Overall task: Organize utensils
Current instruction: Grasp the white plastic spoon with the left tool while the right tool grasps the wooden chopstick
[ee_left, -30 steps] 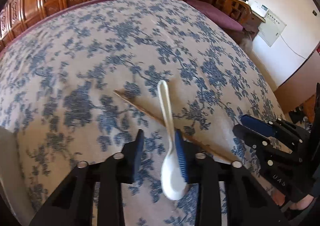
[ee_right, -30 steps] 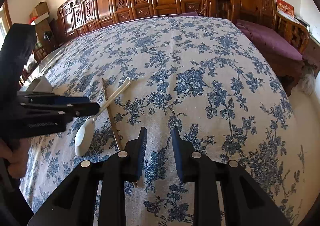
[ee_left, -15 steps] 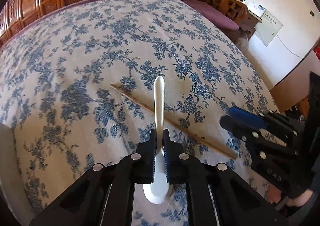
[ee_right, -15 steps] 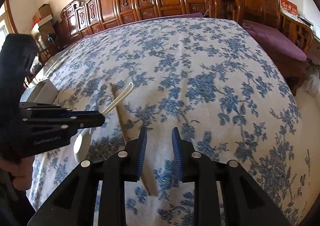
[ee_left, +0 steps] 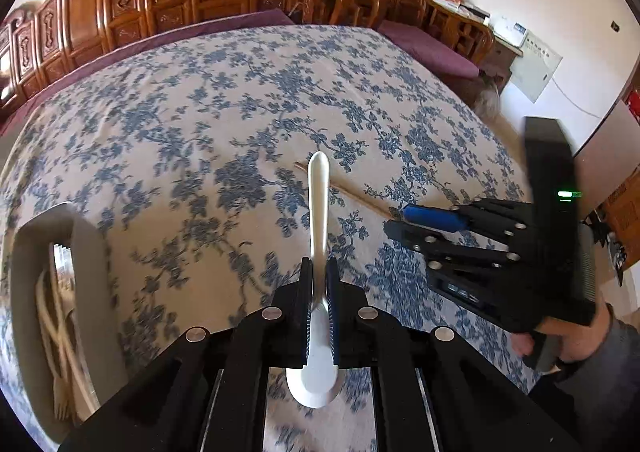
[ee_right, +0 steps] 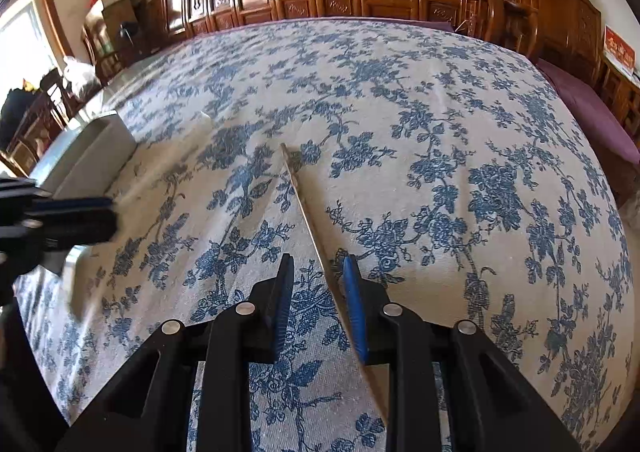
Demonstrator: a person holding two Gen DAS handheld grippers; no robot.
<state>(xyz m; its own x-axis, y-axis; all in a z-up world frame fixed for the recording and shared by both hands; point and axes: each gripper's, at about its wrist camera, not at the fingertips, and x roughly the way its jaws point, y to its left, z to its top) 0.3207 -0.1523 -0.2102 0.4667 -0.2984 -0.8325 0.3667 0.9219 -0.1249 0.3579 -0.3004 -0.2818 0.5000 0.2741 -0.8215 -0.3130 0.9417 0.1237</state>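
Observation:
My left gripper [ee_left: 319, 272] is shut on a white spoon [ee_left: 318, 208], gripped near the neck with the handle pointing away and the bowl hanging below the jaws, off the cloth. A single wooden chopstick [ee_right: 304, 208] lies on the blue-flowered tablecloth. My right gripper [ee_right: 318, 264] is open and straddles its near end, which runs close to the right finger without being pinched. In the left wrist view the right gripper [ee_left: 400, 220] sits over the chopstick [ee_left: 352, 194]. In the right wrist view the left gripper [ee_right: 80, 216] is a blur at the left edge.
A grey utensil tray [ee_left: 24, 292] at the left holds forks and pale chopsticks; it also shows as a grey tray [ee_right: 96, 148] in the right wrist view. Carved wooden chairs line the table's far side. A hand [ee_left: 560, 336] grips the right tool.
The left jaws closed on the spoon and lifted it off the chopstick, swinging left so the tray came into view. The right gripper slid over until the chopstick lay between its fingers.

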